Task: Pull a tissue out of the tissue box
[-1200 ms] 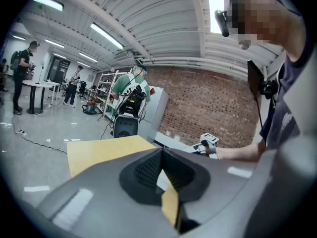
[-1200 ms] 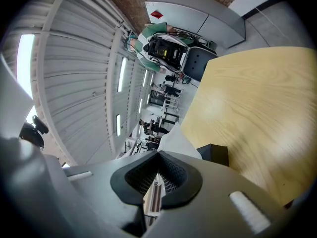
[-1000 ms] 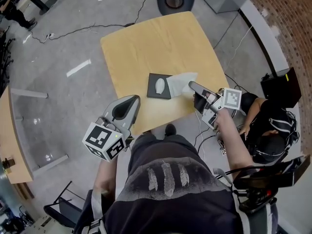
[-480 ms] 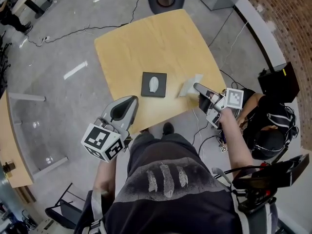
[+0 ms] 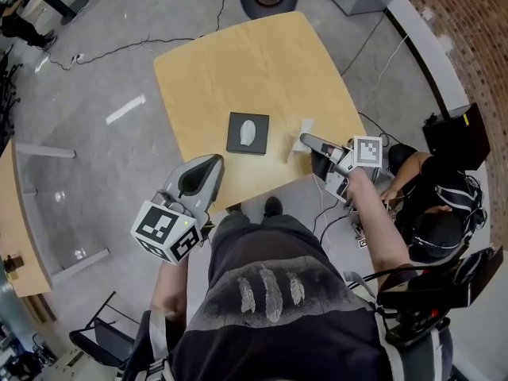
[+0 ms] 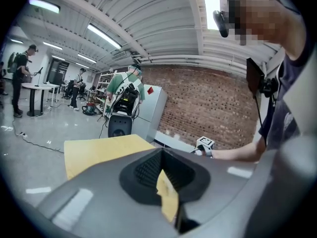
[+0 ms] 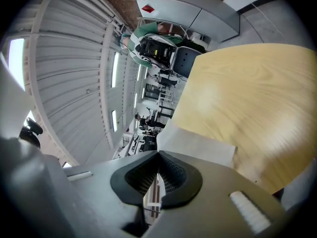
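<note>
White and paper-thin, the loose sheet of tissue point(image 5: 306, 125) hangs in the head view from the right gripper point(image 5: 305, 140). It is over the light wooden table point(image 5: 238, 62), just inside the near edge and toward the near right corner, well apart from the flat black square tissue box point(image 5: 235, 140). The box lies in the near half of the table, away from every edge, with a small white tuft of the next tissue point(image 5: 248, 132) standing in its slot. The left gripper point(image 5: 216, 163) hovers off the near edge, its jaws drawn together on nothing. In the left gripper view, that claw point(image 6: 166, 192) shows only a sliver of the yellow tabletop point(image 6: 99, 150) between its closed pads, and neither box nor tissue can be seen. In the right gripper view, the right claw point(image 7: 153, 192) is clamped shut on one edge of the sheet point(image 7: 198, 145), which spreads flat and rectangular beyond the tips toward the wood point(image 7: 247, 98); whether it touches the surface I cannot tell. A sheet like this should be almost weightless, limp and easily torn, so a light pinch near one edge or corner, as here, looks right. For another pull, the raised tuft is the spot to grasp, and the light box may need steadying.
</note>
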